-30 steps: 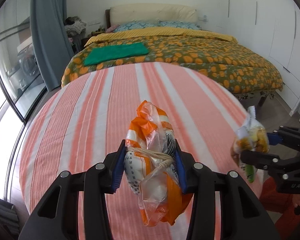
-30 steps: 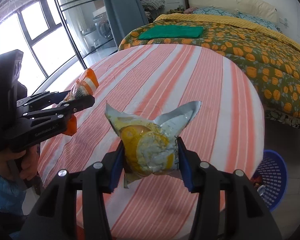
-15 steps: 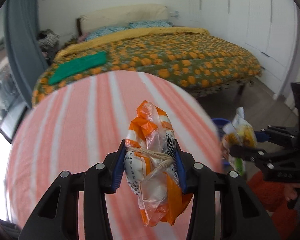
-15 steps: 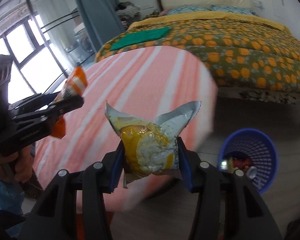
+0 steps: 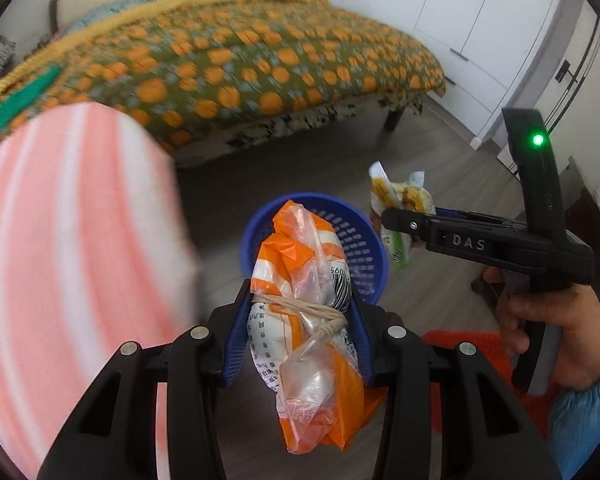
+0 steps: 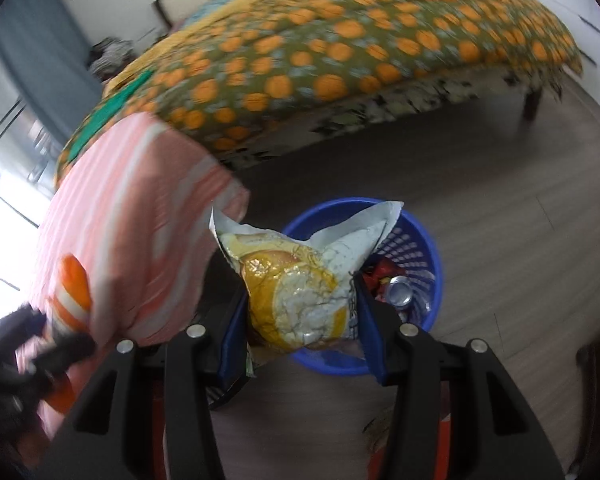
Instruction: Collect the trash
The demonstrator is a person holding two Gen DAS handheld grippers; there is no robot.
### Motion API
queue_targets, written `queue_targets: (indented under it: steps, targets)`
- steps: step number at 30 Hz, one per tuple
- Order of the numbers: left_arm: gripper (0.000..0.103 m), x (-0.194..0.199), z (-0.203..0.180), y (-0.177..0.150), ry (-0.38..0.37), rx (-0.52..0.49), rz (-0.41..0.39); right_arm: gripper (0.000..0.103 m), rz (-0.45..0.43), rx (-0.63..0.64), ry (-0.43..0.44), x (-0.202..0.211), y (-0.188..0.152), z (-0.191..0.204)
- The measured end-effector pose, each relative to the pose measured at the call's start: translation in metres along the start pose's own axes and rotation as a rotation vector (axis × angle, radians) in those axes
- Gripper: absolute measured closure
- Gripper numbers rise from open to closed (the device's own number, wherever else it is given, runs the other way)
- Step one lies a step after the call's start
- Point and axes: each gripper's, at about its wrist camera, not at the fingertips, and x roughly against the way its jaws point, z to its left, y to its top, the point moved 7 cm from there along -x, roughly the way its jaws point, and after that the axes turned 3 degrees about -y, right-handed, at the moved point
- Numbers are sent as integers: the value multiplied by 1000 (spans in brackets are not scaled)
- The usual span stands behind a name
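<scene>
My left gripper is shut on an orange and white plastic bag tied with string. It hangs above the near side of a blue basket on the floor. My right gripper is shut on a crumpled yellow snack bag, held over the left part of the blue basket, which holds a can and red wrappers. In the left wrist view the right gripper with its snack bag sits just right of the basket, held by a hand.
A table under a pink striped cloth stands left of the basket. A bed with an orange-dotted cover lies behind, with grey wood floor between. White cupboards line the right wall. Something orange lies on the floor near me.
Both grippers have swung right, off the striped table, and tilted down toward the floor. The blue basket now lies under both bags. Both grips stay the same.
</scene>
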Motion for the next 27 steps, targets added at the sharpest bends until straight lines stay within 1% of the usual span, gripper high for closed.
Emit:
queue_targets:
  steps: [2, 5, 6, 7, 8, 9, 10, 11, 12, 13, 14, 15, 16, 18, 20, 21, 23, 25, 27]
  targets:
    - [60, -32, -7, 8, -4, 8, 25, 55, 11, -65, 6, -15, 9, -22]
    - [59, -71, -10, 17, 1, 15, 43, 54, 19, -125, 18, -31, 18, -38]
    - [58, -84, -11, 21, -2, 12, 44, 53, 19, -146, 34, -37, 22, -44]
    - [53, -96, -11, 24, 3, 4, 42, 48, 19, -157, 45, -40, 24, -48]
    - [46, -107, -10, 28, 17, -6, 39, 42, 11, -172, 54, -45, 28, -54]
    - [33, -113, -9, 30, 35, -11, 34, 23, -2, -181, 53, -44, 30, -57]
    - [27, -117, -6, 32, 57, -13, 24, 16, -17, -192, 51, -43, 32, -60]
    - [27, -118, -5, 34, 71, -13, 11, 16, -37, -210, 50, -40, 34, -64]
    - [24, -116, -5, 35, 70, -12, 0, 16, -52, -226, 48, -34, 37, -67]
    - [19, -109, -7, 35, 65, -11, -23, 12, -65, -230, 44, -29, 39, -68]
    - [15, -101, -8, 34, 71, -11, -45, 9, -89, -225, 32, -20, 42, -69]
    - [10, -91, -11, 33, 88, -16, -70, 5, -118, -212, 10, -8, 43, -70]
    - [8, -79, -14, 32, 110, -28, -100, 5, -145, -198, -17, 5, 43, -70]
    - [5, -49, -27, 24, 114, -62, -160, 5, -175, -172, -73, 27, 38, -70]
    - [5, -23, -36, 15, 111, -73, -196, 5, -201, -150, -141, 48, 29, -69]
    - [5, -13, -39, 10, 111, -75, -204, 5, -226, -133, -159, 62, 23, -67]
    - [5, 7, -45, -4, 113, -83, -204, 5, -251, -101, -191, 81, 7, -63]
    - [5, 18, -45, -13, 143, -72, -191, 5, -273, -76, -218, 97, -11, -59]
    - [5, 30, -45, -20, 156, -55, -205, 5, -287, -52, -259, 109, -31, -51]
